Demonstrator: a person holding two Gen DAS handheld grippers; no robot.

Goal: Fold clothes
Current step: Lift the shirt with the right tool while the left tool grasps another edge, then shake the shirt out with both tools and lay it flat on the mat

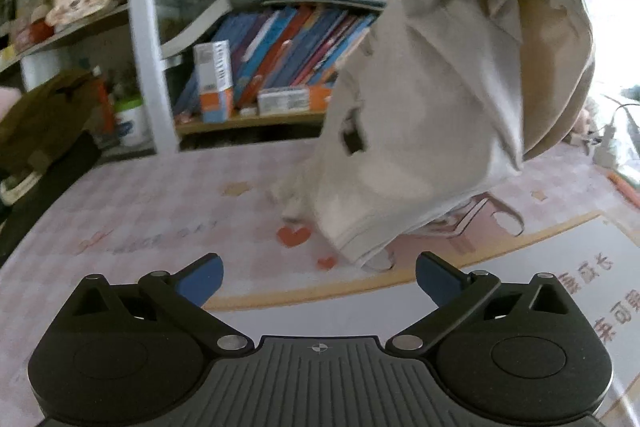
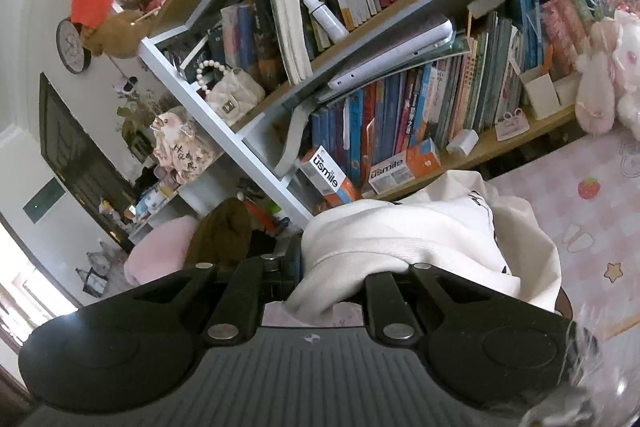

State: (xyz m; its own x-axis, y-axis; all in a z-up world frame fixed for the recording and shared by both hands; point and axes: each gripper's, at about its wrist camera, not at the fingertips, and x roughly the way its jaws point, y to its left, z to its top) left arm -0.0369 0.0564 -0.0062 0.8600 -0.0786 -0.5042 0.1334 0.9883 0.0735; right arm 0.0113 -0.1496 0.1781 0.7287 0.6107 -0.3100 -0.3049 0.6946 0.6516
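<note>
A cream-white garment (image 1: pixel 432 99) hangs from the upper right of the left wrist view, its ribbed hem trailing onto the pink checked table cover (image 1: pixel 160 203). My left gripper (image 1: pixel 319 279) stands open just in front of that hem, its blue fingertips (image 1: pixel 202 281) wide apart with nothing between them. In the right wrist view the same garment (image 2: pixel 420 243) is bunched over my right gripper (image 2: pixel 332 279), which is shut on a fold of it. Cloth hides the right fingertips.
A bookshelf (image 1: pixel 256 119) packed with books and boxes stands along the table's far edge. A brown bag (image 1: pixel 48 115) and dark items lie at the left. A white post (image 1: pixel 144 35) rises from the table. Plush toys (image 2: pixel 612 75) sit on the shelf at right.
</note>
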